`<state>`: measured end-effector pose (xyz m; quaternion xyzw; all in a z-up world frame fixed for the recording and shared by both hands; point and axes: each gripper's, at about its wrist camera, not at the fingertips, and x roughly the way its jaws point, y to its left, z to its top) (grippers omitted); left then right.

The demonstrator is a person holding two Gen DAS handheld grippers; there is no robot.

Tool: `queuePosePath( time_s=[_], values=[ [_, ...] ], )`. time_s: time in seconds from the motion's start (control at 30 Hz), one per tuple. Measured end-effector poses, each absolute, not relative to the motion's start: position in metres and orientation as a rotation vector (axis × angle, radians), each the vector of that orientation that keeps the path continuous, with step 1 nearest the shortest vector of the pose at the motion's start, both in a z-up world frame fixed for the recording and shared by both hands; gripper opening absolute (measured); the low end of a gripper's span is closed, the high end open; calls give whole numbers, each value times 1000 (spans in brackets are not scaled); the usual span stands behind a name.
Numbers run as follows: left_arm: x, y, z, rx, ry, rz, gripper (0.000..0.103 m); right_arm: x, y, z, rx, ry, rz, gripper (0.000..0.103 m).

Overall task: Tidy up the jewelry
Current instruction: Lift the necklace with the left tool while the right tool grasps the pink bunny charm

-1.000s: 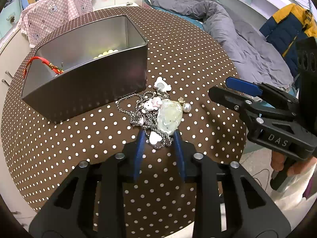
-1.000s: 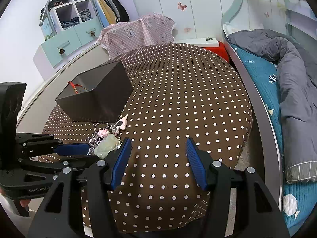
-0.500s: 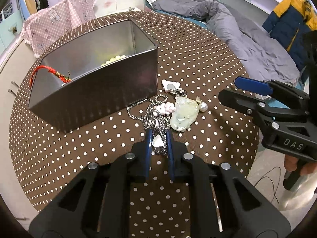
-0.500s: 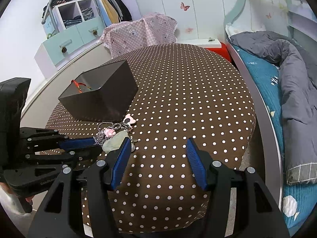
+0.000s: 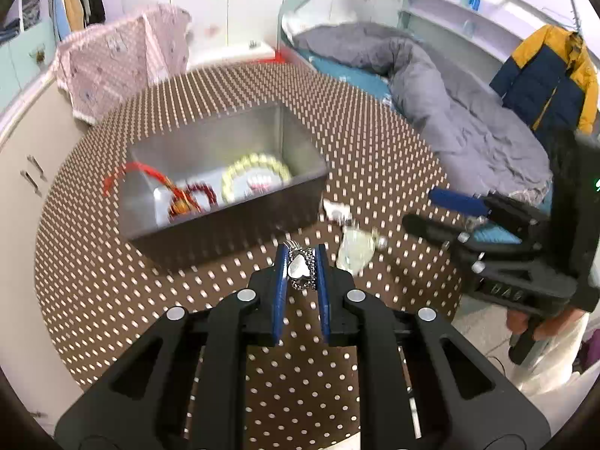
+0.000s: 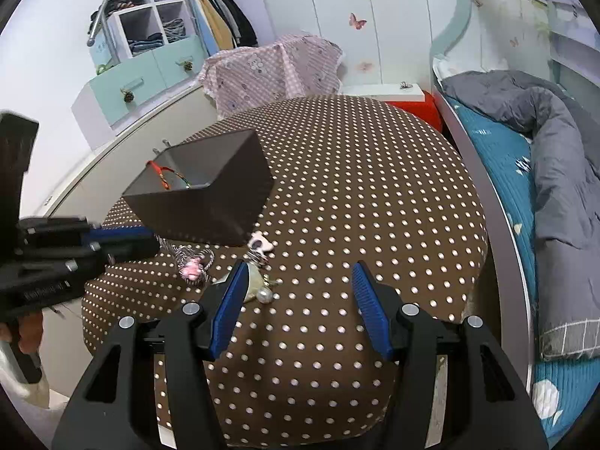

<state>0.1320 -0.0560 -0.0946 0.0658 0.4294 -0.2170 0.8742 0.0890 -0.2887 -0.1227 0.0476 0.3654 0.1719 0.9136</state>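
My left gripper (image 5: pixel 300 258) is shut on a silver heart pendant (image 5: pixel 300 268) and holds it above the dotted tablecloth. In the right wrist view its chain with a pink charm (image 6: pixel 191 268) hangs below the left gripper (image 6: pixel 152 242), just in front of the open metal box (image 5: pixel 232 225). The box holds a red cord bracelet (image 5: pixel 150 174), dark red beads (image 5: pixel 198 191) and a yellow bead bracelet (image 5: pixel 255 176). A pale jade pendant (image 5: pixel 356 251), a pearl (image 6: pixel 265 294) and a white-pink charm (image 6: pixel 258 243) lie on the cloth. My right gripper (image 6: pixel 300 273) hovers open beside them with nothing between its fingers.
The round table (image 6: pixel 356 195) wears a brown white-dotted cloth. A bed with a grey duvet (image 6: pixel 555 157) runs along its right side. A pink-covered chair (image 6: pixel 273 71) and drawers (image 6: pixel 123 90) stand behind. A hand (image 5: pixel 525 326) holds the right gripper's handle off the table edge.
My left gripper closed on the heart pendant and rose, lifting the chain and pink charm off the cloth; the box's inside now shows. The jade pendant stayed down. My right gripper kept still.
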Motion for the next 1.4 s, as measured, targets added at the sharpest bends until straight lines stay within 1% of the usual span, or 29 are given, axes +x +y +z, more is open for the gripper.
queuePosePath(
  time_s=[0.4,0.7,0.8,0.97,1.13,1.23,1.4],
  values=[
    [119,-24,-34,87,708,-391,15,93,-263,-108,62,714,423,54],
    [105,21,-21,9,646,-307,15,101,-218,-113,-20,761,529,54],
    [102,33,-25,-18,650,-304,15,105,-196,-120,-64,793,569,54],
    [109,56,-49,-80,712,-283,15,110,-159,-130,-135,838,648,43],
    [113,79,-77,-132,777,-263,15,118,-128,-138,-194,872,689,33],
    [113,90,-93,-152,813,-249,15,123,-113,-138,-218,876,701,31],
    [116,101,-110,-183,849,-249,15,134,-97,-148,-264,908,679,30]
  ],
)
